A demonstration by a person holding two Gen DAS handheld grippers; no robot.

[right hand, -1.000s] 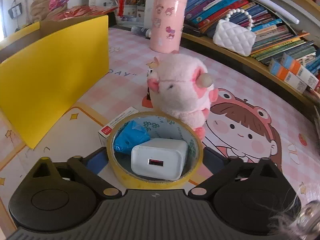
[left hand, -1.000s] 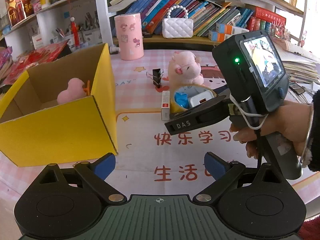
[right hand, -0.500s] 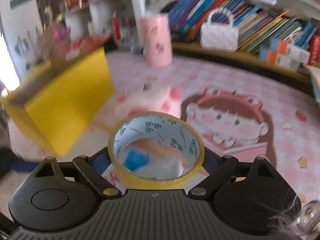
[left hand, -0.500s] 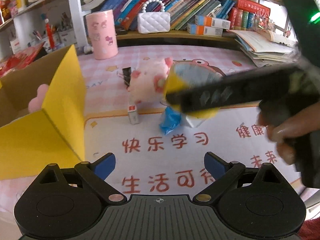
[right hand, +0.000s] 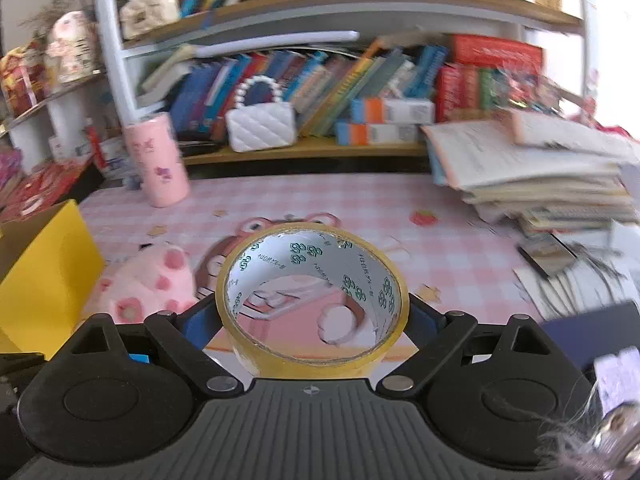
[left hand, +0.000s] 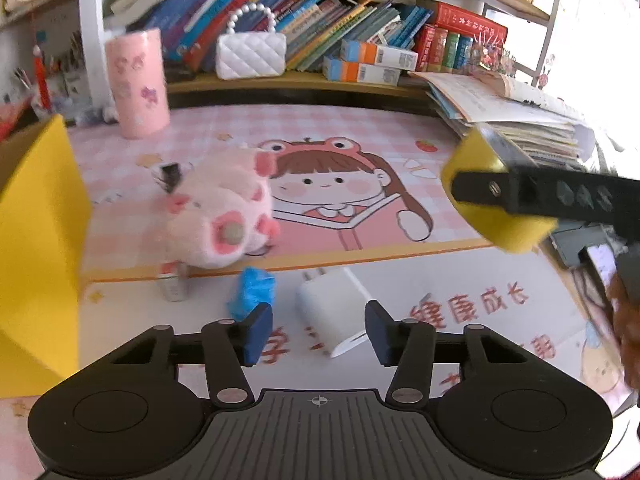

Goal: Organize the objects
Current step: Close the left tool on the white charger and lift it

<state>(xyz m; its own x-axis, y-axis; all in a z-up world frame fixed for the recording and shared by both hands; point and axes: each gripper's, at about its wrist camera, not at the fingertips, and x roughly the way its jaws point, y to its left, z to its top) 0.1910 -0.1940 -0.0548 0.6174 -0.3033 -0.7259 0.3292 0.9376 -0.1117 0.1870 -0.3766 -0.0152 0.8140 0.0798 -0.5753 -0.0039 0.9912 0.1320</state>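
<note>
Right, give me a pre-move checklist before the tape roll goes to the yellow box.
1. Right tongs shut on the tape roll: ok, fingers press both its sides.
2. Tape roll lifted off the mat: ok, seen held up in the left wrist view.
3. Left tongs open and empty: ok.
4. Yellow box reachable to the left: ok, but its inside is out of view: cannot tell.
5. Path over the pink plush, blue item and white charger: cannot tell.
</note>
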